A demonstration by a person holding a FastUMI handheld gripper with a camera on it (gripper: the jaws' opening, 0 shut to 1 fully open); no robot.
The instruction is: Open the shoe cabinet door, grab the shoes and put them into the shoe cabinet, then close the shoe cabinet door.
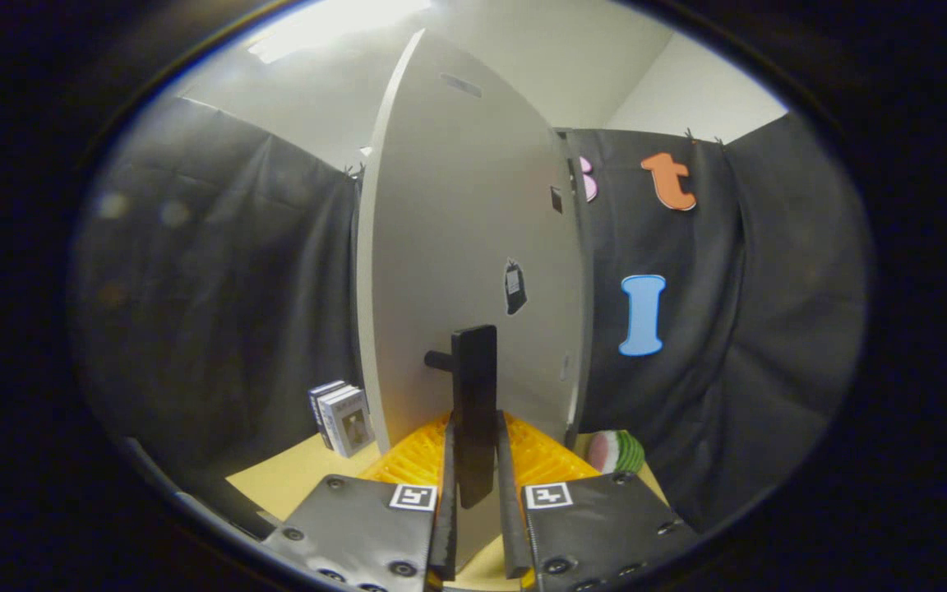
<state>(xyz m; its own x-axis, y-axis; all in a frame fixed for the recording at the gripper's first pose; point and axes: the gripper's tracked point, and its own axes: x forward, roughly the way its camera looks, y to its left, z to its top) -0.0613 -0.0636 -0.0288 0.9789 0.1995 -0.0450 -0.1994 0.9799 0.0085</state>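
- The shoe cabinet door (pixel 473 247) I'm facing looks like a smooth, matt painted board, with no grain showing.
- Its handle (pixel 473 403), standing between my gripper (pixel 478 526) fingers, reads as matt black plastic or coated metal; I can't tell which.
- The gripper's flat plates have a dull, metal-like sheen and glossy screw heads.
- The yellow mat (pixel 539 456) beneath looks like ribbed, moulded plastic.
- The table (pixel 293 481) is a smooth, matt, pale wood-like surface.
- The booth wall (pixel 219 288) is soft, creased, matt cloth.
- The small boxes (pixel 342 418) look like printed card.
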